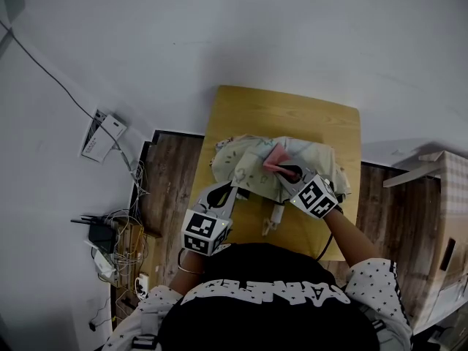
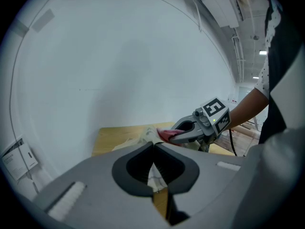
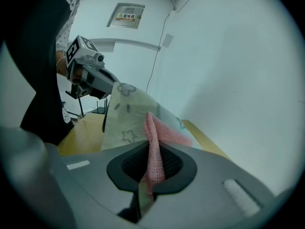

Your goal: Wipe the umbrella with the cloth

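The umbrella (image 1: 248, 159) is a soft, crumpled heap of pale fabric with little star prints. It lies mid-frame in the head view on a light wooden worktop (image 1: 292, 112) with visible grain.

The left gripper (image 1: 223, 189) has its jaws pressed together on a fold of that fabric at the heap's lower left edge. In its own view a thin sliver of the pale material shows in the slit between them.

The right gripper (image 1: 287, 172) is pinching the cloth (image 1: 276, 156), a pink one with a coarse, mesh-like knit. It rests against the top of the umbrella near the frame's centre. In the right gripper view it stands up as a folded ridge between the dark ribbed pads.

A white piece (image 1: 275, 214) pokes out below the fabric. I can't tell if it's the handle. Any ribs or shaft are buried under the fabric.
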### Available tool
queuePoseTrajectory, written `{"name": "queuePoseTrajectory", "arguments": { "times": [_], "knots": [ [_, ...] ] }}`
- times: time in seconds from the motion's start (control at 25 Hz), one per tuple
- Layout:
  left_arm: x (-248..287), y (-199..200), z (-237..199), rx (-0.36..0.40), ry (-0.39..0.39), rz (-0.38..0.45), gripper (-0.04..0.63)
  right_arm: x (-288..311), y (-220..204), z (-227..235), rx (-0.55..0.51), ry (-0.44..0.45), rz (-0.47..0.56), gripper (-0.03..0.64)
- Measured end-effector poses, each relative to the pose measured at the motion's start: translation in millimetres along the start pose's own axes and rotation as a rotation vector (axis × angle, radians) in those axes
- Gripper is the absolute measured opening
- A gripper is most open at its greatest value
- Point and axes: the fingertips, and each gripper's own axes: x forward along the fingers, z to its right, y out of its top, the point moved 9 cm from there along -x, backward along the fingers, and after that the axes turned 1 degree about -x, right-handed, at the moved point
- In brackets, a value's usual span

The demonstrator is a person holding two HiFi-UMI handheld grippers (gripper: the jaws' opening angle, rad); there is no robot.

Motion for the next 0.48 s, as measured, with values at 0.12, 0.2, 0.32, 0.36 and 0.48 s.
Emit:
{"name": "queuePoseTrajectory", "arguments": {
  "times": [0.12, 0.2, 0.32, 0.36, 0.48],
  "knots": [
    [-1, 0, 1, 0.004, -0.003, 0.001, 0.002, -2, -3, -8, 0.005, 0.012, -0.003, 0.034],
    [-1, 1, 2, 0.006, -0.006, 0.002, 0.002, -3, -4, -13, 0.009, 0.016, -0.004, 0.034],
    [-1, 0, 3, 0.008, -0.010, 0.001, 0.002, -5, -6, -20, 0.023, 0.025, -0.006, 0.034],
    [-1, 0, 3, 0.009, -0.012, 0.001, 0.002, -5, -7, -23, 0.026, 0.029, -0.006, 0.034],
    [-1, 0, 2, 0.011, -0.016, 0.002, 0.002, -5, -8, -32, 0.032, 0.042, -0.008, 0.034]
  ]
}}
